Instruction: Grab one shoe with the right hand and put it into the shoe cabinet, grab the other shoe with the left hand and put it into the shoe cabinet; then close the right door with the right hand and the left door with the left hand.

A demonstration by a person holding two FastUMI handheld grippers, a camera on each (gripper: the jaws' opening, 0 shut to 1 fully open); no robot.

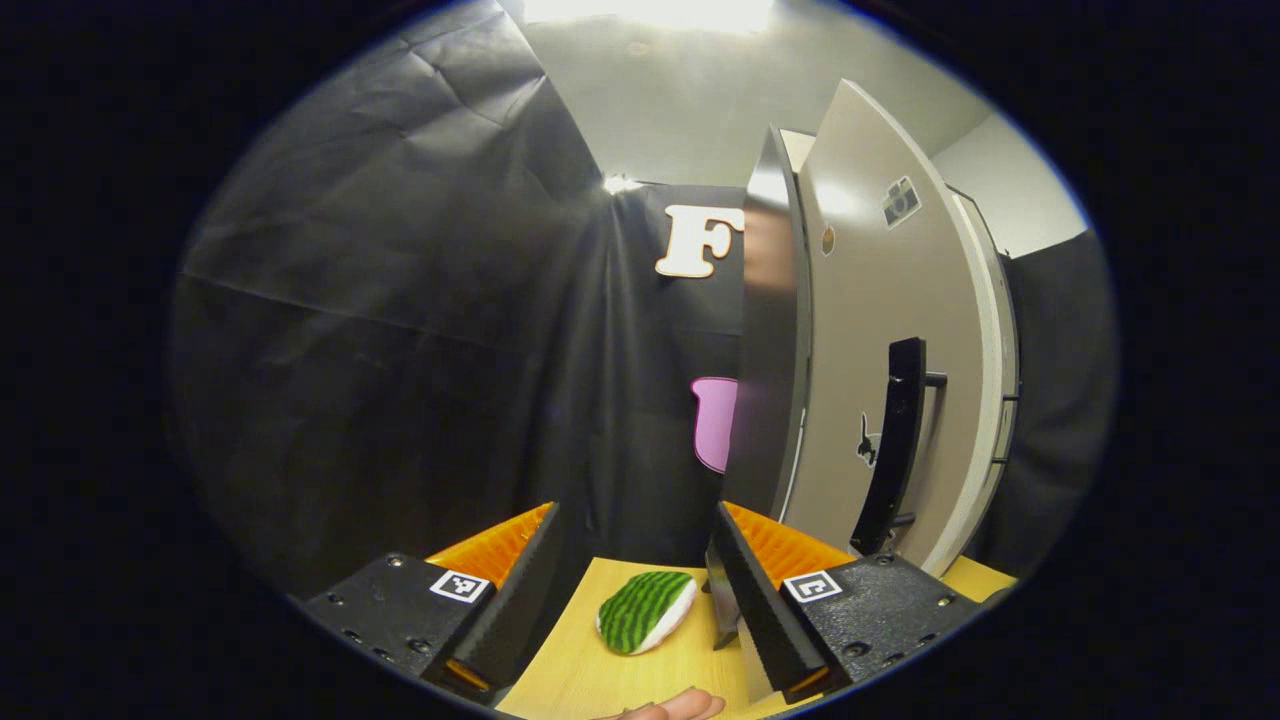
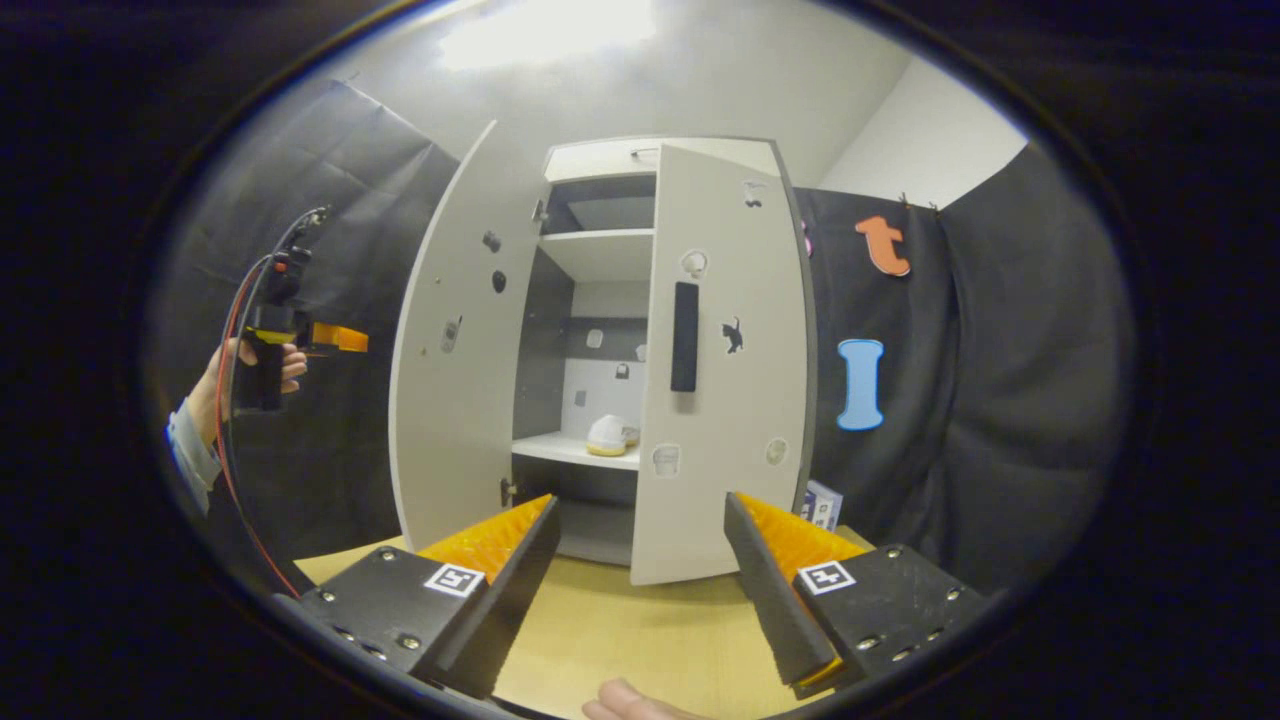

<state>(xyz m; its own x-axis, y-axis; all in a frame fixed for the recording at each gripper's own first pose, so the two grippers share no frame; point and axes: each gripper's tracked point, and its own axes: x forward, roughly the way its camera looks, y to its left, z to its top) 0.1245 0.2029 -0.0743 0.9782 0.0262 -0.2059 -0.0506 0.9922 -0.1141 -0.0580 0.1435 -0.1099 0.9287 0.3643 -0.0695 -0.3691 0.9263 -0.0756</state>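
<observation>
A green-striped shoe with a white sole lies on the wooden table, seen low between the fingers of my left gripper, which is open and holds nothing. In the right gripper view, a pale shoe sits on a middle shelf of the white shoe cabinet. The left door stands wide open. The right door is swung partway across the opening, its black handle facing me. My right gripper is open and empty in front of the cabinet. The left gripper hangs far left in a hand.
From the left gripper view, the left door's outer face with its black handle stands close on the right, beside the cabinet's grey side wall. A small box sits at the cabinet's right foot. Black cloth hangs behind.
</observation>
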